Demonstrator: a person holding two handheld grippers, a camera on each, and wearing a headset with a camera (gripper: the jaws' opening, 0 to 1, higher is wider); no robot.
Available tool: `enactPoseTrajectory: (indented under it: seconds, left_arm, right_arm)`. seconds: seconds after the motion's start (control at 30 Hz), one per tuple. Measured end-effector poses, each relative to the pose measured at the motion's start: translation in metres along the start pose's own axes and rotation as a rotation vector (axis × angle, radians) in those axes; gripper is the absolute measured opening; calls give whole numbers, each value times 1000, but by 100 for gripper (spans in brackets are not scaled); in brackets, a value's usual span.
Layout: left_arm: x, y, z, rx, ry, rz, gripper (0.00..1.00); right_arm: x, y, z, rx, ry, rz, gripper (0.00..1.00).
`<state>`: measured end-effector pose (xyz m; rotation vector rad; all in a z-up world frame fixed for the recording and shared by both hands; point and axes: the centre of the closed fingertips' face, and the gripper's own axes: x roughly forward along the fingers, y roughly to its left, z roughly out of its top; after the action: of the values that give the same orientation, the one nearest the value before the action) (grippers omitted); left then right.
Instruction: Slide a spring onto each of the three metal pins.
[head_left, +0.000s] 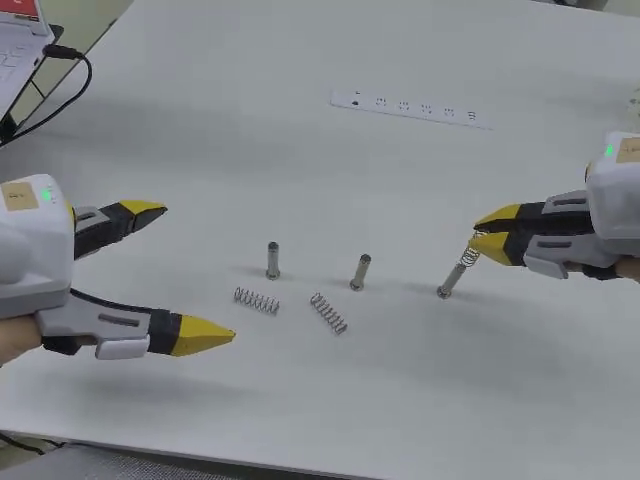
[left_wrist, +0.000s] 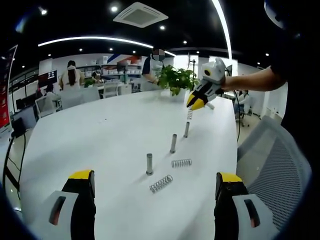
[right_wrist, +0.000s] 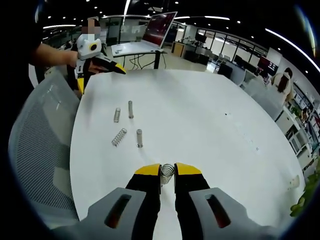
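Observation:
Three short metal pins stand in a row on the white table: a left pin (head_left: 273, 260), a middle pin (head_left: 360, 272) and a right pin (head_left: 447, 283), which leans. Two springs (head_left: 256, 300) (head_left: 328, 313) lie loose in front of them. My right gripper (head_left: 482, 238) is shut on a third spring (head_left: 468, 257), held at the top of the right pin. In the right gripper view that spring (right_wrist: 167, 175) sits between my closed jaws (right_wrist: 168, 170). My left gripper (head_left: 180, 270) is open wide and holds nothing, left of the pins. Its view shows the pins (left_wrist: 149, 164) (left_wrist: 173, 143) (left_wrist: 186, 130).
A white power strip (head_left: 410, 108) lies at the back of the table. A laptop (head_left: 20, 40) with a black cable (head_left: 70, 60) sits at the far left corner. A mesh chair (left_wrist: 280, 160) stands by the table's near edge.

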<state>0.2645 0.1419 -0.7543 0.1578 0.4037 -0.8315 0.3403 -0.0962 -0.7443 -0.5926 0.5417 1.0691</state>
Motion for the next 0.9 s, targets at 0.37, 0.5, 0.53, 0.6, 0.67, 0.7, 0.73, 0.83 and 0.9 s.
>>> enactPoseTrajectory:
  seconds: [0.37, 0.5, 0.53, 0.6, 0.67, 0.7, 0.73, 0.83, 0.9]
  left_arm:
    - [0, -2, -1, -8, 3, 0, 98]
    - [-2, -1, -2, -9, 4, 7, 98]
    - [-2, -1, -2, -9, 4, 8, 98]
    - [-2, -1, -2, -11, 6, 9, 98]
    - [-2, -1, -2, -12, 4, 9, 98]
    - [-2, -2, -3, -14, 5, 8, 98]
    - [-2, -2, -3, -14, 8, 8, 98]
    - [-2, -3, -3, -15, 7, 6, 98]
    - [-1, -3, -4, -17, 6, 5, 98]
  right_arm:
    - [5, -1, -4, 9, 5, -2, 7]
    - [7, 0, -6, 12, 9, 1, 7]
    - [7, 0, -7, 11, 11, 1, 7]
    - [7, 0, -6, 22, 1, -1, 7]
    - [8, 0, -7, 20, 7, -2, 7]
    - [9, 0, -8, 19, 12, 0, 7]
    - [10, 1, -9, 19, 15, 3, 7]
    - [11, 3, -11, 24, 15, 5, 7]
    - [11, 3, -13, 19, 21, 3, 7]
